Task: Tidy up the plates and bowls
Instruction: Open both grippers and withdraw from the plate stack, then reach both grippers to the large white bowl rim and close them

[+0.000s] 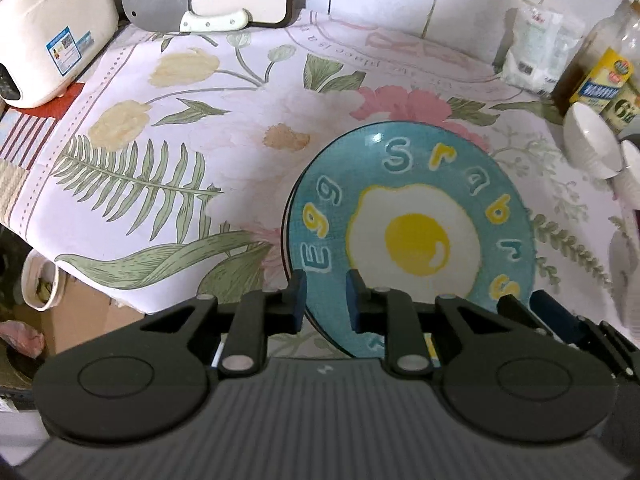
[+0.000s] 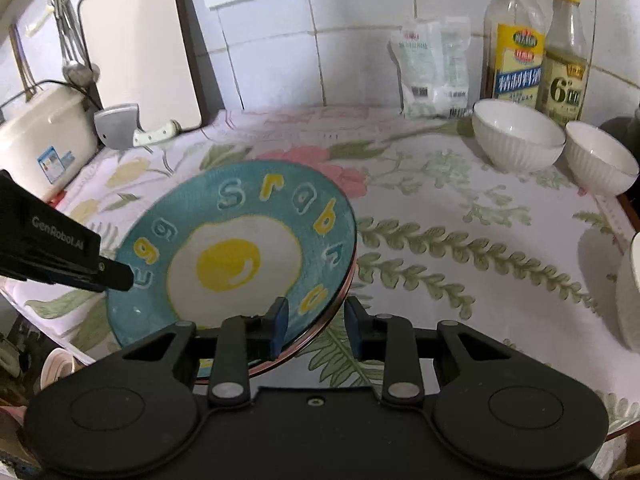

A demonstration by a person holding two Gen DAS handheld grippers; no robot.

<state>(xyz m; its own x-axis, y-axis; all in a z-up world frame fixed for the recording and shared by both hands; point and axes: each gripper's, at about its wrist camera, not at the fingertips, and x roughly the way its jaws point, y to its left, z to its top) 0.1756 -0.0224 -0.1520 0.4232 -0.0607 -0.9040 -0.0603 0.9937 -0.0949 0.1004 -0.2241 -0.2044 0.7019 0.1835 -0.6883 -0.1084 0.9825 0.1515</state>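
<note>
A teal plate (image 1: 412,232) with a fried-egg picture lies on the flowered cloth; it also shows in the right wrist view (image 2: 236,260), with another plate's rim under it. My left gripper (image 1: 326,300) straddles its near-left rim, jaws narrowly apart, one finger over the plate and one outside. My right gripper (image 2: 314,326) straddles its right rim the same way, jaws apart. The left gripper's finger (image 2: 116,278) rests at the plate's left edge in the right wrist view. Two white ribbed bowls (image 2: 518,140) (image 2: 600,160) stand at the back right.
A rice cooker (image 1: 52,36), a cleaver (image 1: 160,6) and a cutting board (image 2: 140,52) stand at the back left. Oil bottles (image 2: 514,40) and a white bag (image 2: 436,68) stand by the tiled wall. Another white dish (image 2: 630,296) is at the right edge.
</note>
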